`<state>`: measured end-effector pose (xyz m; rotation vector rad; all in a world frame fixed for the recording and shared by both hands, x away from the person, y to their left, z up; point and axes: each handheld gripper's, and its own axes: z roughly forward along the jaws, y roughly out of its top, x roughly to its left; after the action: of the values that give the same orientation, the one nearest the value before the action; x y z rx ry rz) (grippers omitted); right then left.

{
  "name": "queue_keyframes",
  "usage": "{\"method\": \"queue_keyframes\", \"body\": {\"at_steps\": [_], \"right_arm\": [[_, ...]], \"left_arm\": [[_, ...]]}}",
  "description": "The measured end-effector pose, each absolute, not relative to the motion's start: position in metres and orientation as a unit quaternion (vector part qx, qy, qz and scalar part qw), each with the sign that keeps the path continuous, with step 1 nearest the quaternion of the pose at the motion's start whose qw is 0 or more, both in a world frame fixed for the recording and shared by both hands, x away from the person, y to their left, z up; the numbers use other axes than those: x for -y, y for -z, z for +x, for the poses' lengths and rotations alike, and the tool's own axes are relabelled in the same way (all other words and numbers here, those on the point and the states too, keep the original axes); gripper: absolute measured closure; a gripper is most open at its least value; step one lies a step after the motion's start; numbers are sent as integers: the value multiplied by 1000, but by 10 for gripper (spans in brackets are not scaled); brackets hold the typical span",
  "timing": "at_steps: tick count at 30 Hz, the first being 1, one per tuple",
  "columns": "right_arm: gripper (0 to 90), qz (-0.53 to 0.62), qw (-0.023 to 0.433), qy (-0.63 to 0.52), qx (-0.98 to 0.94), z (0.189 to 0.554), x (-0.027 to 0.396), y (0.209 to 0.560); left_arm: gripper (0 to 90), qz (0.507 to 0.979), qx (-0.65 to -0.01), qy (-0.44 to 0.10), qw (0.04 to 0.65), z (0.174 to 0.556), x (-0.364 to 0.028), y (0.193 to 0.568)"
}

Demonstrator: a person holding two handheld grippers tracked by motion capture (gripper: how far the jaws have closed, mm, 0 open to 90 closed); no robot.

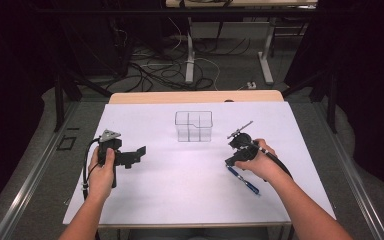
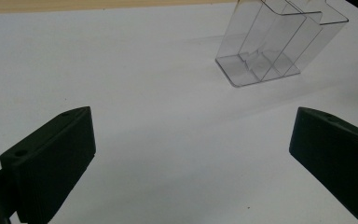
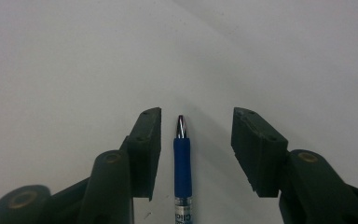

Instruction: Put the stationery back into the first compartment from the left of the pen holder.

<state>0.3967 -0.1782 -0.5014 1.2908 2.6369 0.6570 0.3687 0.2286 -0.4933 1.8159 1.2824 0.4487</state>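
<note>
Jaws of right gripper point(image 3: 196, 122) part-open, straddling blue pen point(image 3: 182, 158); pads not yet pressing, likely lining up to pinch. Pen flat on white table point(image 1: 180, 190), well right and nearer than clear organizer point(image 1: 194, 126). Left gripper point(image 2: 193, 140) wide open, empty, left of organizer, facing it. Beyond organizer: floor cables, table legs.

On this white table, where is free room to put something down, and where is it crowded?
Free: the wide middle between the left gripper and the right gripper, in front of the clear organizer, and the near edge. Crowded: around the blue pen, which lies between the right jaws.
</note>
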Motion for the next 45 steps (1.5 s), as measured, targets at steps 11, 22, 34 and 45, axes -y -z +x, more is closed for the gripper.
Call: {"method": "queue_keyframes", "body": {"at_steps": [11, 22, 34, 45], "right_arm": [[613, 431, 48, -182, -883, 397, 170, 511], [646, 424, 41, -166, -889, 393, 178, 528], [721, 430, 35, -153, -889, 386, 180, 529], [793, 426, 23, -127, -896, 386, 177, 526]], "left_arm": [[2, 729, -512, -171, 421, 369, -229, 495], [2, 730, -512, -167, 420, 369, -228, 496], [3, 731, -515, -161, 418, 369, -227, 497], [3, 732, -514, -162, 418, 369, -227, 497]]}}
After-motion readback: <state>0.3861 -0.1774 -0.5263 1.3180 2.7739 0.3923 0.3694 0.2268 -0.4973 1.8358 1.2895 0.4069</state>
